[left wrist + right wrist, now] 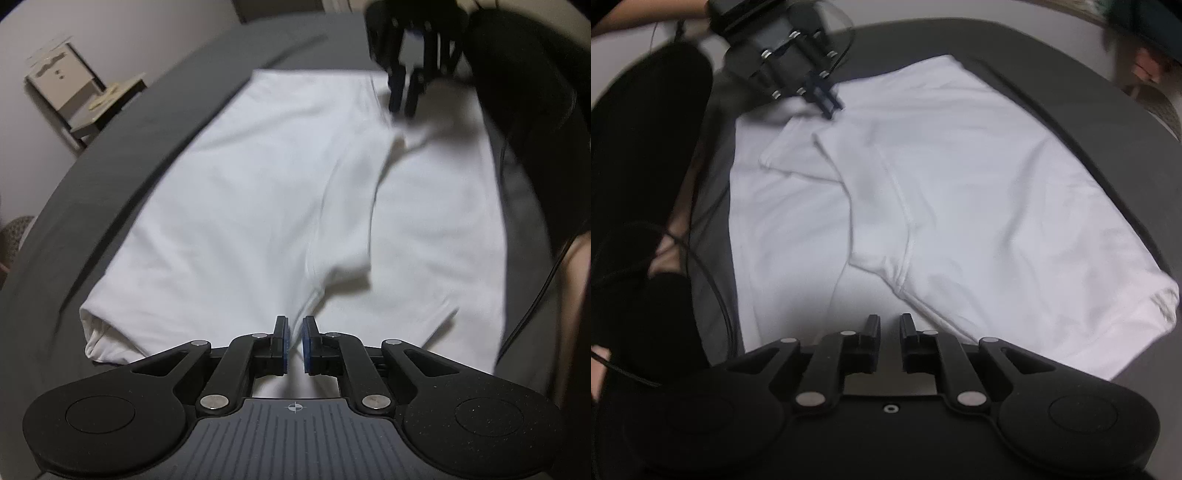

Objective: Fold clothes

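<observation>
A white garment point(240, 206) lies spread on a dark grey table point(110, 177), with one side folded over along a raised seam. At the bottom of the left wrist view, my left gripper point(294, 341) is shut on the near end of that fold, and white cloth shows between its blue pads. My right gripper point(402, 101) pinches the far end, where the cloth peaks up. From the right wrist view, the right gripper point(890, 332) is nearly closed over the garment point(979, 206) and the left gripper point(829, 109) grips the far end.
A person in dark clothing point(535, 92) stands along the table's right side, with a black cable point(535, 306) hanging there. A small wooden side table point(85, 96) stands by the wall at the far left. A woven seat point(1156, 103) sits beyond the table edge.
</observation>
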{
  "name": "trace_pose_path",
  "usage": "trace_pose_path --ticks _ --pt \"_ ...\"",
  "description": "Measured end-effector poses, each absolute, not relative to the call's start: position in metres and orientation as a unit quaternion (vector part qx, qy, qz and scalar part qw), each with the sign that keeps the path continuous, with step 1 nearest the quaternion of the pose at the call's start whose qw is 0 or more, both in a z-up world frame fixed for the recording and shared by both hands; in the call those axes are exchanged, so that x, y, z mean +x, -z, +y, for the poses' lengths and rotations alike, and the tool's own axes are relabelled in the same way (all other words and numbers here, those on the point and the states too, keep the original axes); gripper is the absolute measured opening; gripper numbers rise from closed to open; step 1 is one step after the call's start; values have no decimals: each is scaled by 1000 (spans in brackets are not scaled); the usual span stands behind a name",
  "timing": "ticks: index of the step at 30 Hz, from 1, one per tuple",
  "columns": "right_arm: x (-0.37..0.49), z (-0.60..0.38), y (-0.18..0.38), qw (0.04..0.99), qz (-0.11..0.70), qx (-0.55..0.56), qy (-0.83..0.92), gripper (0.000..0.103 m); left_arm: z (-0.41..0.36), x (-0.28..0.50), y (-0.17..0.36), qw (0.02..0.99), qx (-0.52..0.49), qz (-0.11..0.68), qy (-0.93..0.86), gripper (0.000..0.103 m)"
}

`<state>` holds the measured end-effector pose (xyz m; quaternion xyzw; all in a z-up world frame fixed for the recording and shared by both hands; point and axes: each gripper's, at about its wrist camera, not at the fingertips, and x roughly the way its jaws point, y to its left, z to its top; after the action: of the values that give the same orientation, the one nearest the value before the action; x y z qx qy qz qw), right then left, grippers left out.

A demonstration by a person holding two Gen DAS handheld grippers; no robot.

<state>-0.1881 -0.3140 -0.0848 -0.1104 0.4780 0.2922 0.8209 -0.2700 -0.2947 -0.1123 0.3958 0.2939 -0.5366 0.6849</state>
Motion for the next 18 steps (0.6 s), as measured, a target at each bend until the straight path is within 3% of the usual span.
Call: trace_pose_path --ticks 2,4,6,7,16,18 --pt "-189 -332 74 847 461 -62 -257 29 -288 -264 102 703 359 303 534 11" --pt "-188 -353 65 870 448 -7 -208 37 -276 -246 97 738 303 329 505 28" --pt "-185 -374 62 871 460 64 -158 37 -268 -228 96 767 251 360 467 73" --pt "-184 -384 63 868 468 96 -134 37 -263 -221 95 779 231 373 448 77" --pt "-185 -425 96 805 506 307 -38 39 -255 -195 117 788 122 472 377 75" --pt "-181 -421 102 800 517 305 -28 39 -262 -197 123 782 117 483 376 52"
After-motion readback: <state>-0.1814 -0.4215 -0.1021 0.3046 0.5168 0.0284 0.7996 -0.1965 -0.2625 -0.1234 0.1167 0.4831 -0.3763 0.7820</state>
